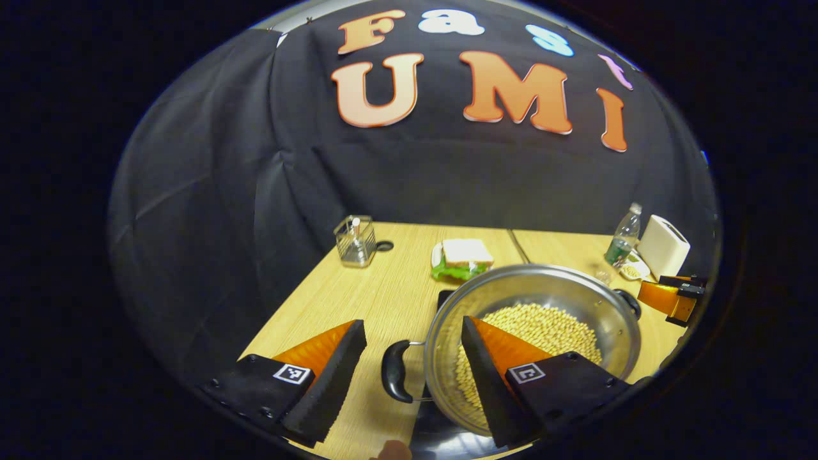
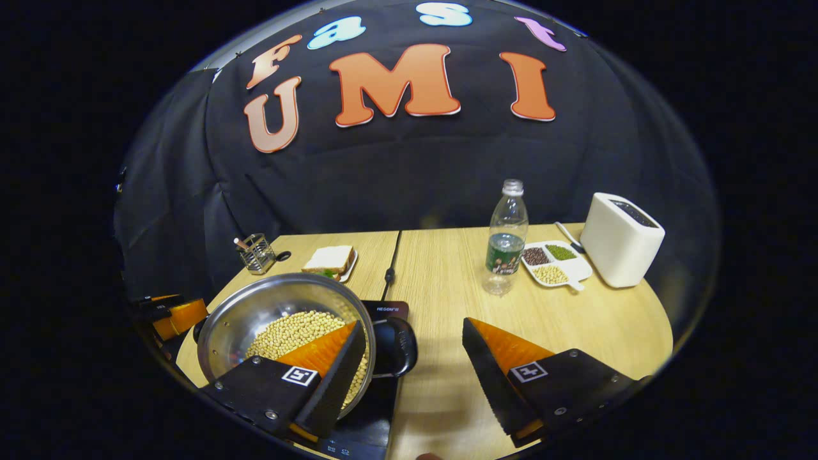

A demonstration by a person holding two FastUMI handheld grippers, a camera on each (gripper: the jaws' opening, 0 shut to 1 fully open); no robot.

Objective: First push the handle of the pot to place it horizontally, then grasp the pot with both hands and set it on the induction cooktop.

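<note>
A small white brand mark sits on the cooktop's (image 2: 391, 309) far edge, at the centre of the right gripper view, too small to read surely. The bottle's (image 2: 506, 236) label is illegible. Letterless square code tags sit on the left gripper (image 1: 412, 322) and right gripper (image 2: 412, 323).

Bare counter (image 2: 447, 281) lies open right of the pot (image 2: 255, 313); bottle (image 2: 506, 239), bean tray (image 2: 553, 262) and toaster (image 2: 621, 239) crowd the far right

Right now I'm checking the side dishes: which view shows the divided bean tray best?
The right gripper view: the divided bean tray lies unobstructed beside the water bottle, compartments distinct. The left gripper view shows a small sliver near its edge, behind the bottle.
</note>
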